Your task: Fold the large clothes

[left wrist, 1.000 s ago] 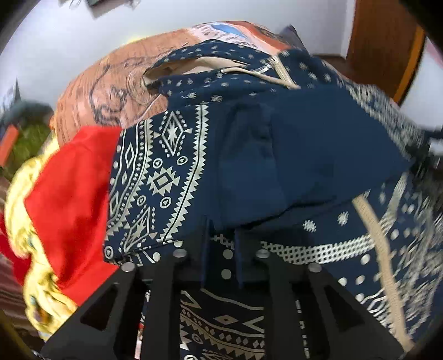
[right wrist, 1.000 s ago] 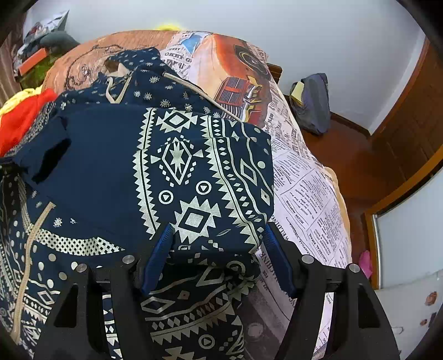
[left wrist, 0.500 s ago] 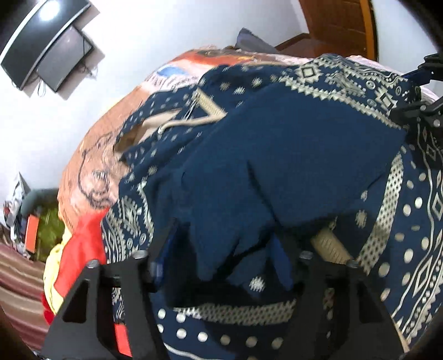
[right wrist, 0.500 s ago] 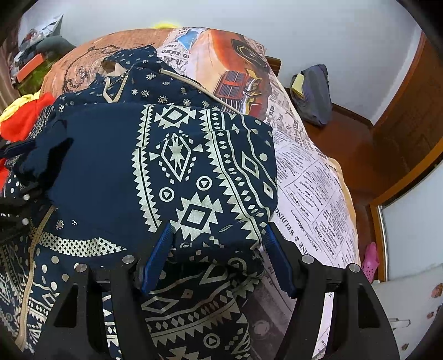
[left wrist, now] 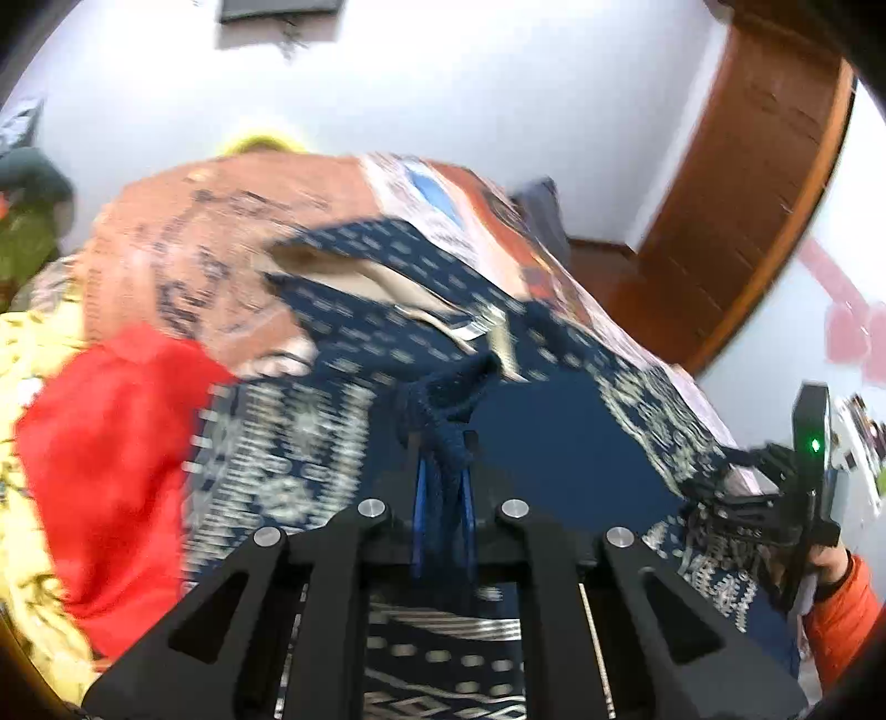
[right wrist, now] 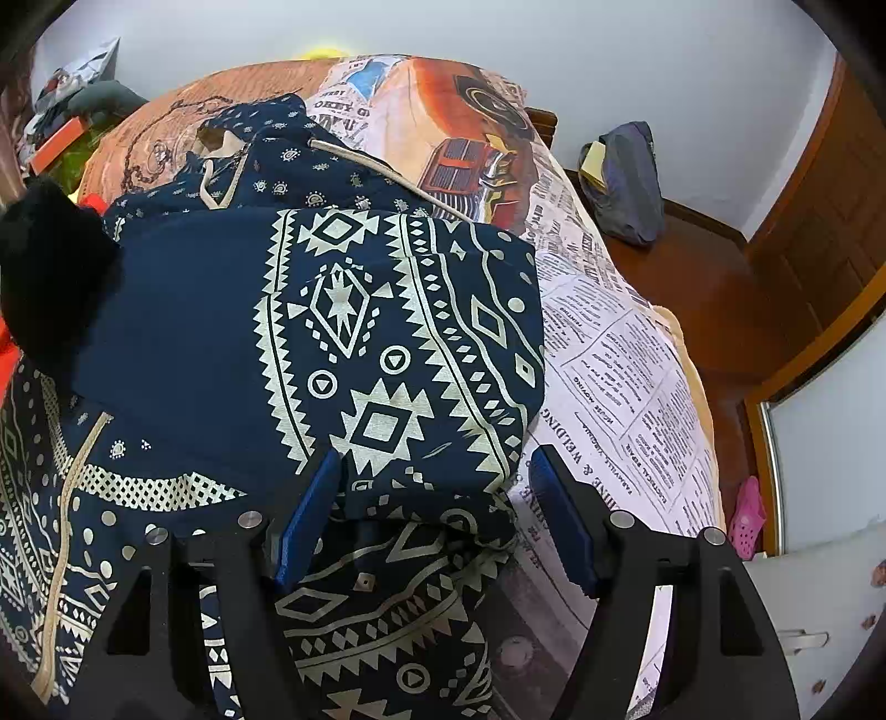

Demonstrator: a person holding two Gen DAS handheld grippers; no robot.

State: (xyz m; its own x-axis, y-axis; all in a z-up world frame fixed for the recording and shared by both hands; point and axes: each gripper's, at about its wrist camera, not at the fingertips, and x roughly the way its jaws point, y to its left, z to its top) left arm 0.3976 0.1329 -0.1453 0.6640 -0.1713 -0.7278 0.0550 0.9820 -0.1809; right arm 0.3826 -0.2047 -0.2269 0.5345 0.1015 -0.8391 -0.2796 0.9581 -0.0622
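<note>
Lying at nine o'clock in the left wrist view: a yellow printed cloth point(left wrist: 27, 399), crumpled, with a red garment point(left wrist: 111, 471) heaped just beside it, soft and matte, overlapping the edge of the navy garment point(left wrist: 554, 437). Spreading beneath everything, a bedsheet point(left wrist: 210, 243) printed in rust orange with dark line drawings, blurred here. Hanging at twelve o'clock on the white wall, a dark flat panel point(left wrist: 277, 8). Curving at two o'clock, a brown wooden door point(left wrist: 747, 194).

Clamping at six o'clock, the left gripper point(left wrist: 443, 487), blue-padded fingers point(left wrist: 421, 498) drawn close together on a bunched, twisted fold of the navy garment, the cloth rising in a rope-like ridge above them. Showing at three o'clock, the right gripper point(left wrist: 775, 498), black, with a green light, and an orange sleeve point(left wrist: 841, 609) behind it.

Sprawling across the bed in the right wrist view, the navy garment point(right wrist: 360, 332), folded over itself, woven-looking with cream zigzags, diamonds and dots, a beige drawstring point(right wrist: 360, 160) trailing at eleven o'clock. Blocking nine o'clock, a dark fuzzy blob point(right wrist: 50, 266), out of focus. Standing wide apart at six o'clock, the right gripper point(right wrist: 434, 515), blue pads point(right wrist: 304, 509) straddling the folded edge without pinching it. Running to three o'clock, newsprint-patterned sheet point(right wrist: 620, 360); slumping at one o'clock on the wooden floor, a grey bag point(right wrist: 626, 177).
</note>
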